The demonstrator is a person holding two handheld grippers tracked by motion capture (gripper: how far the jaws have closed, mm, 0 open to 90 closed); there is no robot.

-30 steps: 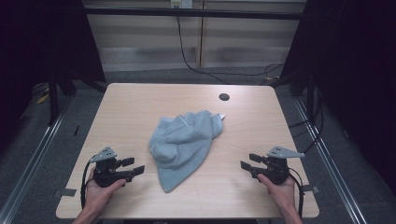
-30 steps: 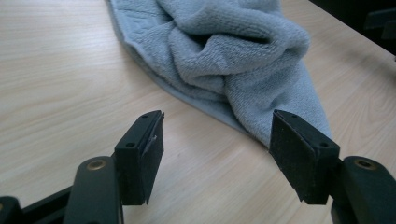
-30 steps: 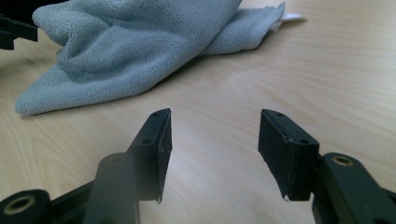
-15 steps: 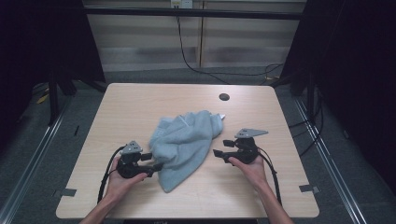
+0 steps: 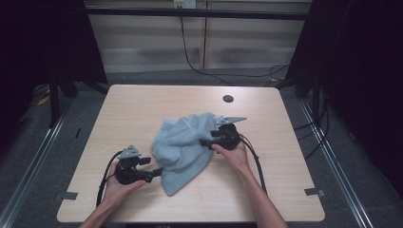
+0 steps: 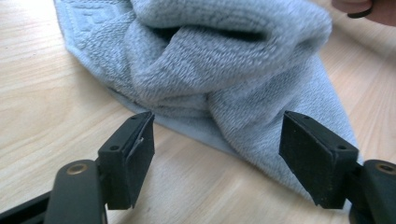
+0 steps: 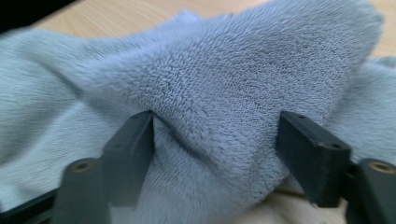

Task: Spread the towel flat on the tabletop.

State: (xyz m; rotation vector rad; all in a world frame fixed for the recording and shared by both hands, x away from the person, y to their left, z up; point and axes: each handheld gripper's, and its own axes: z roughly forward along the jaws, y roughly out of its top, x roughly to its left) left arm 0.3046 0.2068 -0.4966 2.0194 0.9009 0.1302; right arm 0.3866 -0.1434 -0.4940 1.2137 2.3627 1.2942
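Both my grippers had come in from the table's sides to the crumpled blue towel (image 5: pixel 183 147) at the middle. My right gripper (image 5: pixel 205 141) had a fold between its wide jaws, which had just closed slightly. My left gripper (image 5: pixel 158 172), jaws just opened wide, faced the near edge. I judged each should pinch one layer only.

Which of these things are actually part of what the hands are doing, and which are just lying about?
In the job:
towel, crumpled on the table
left gripper, open at its near edge
right gripper, jaws apart around a fold

Lying about:
dark round hole in the tabletop
tape marks at the table's corners
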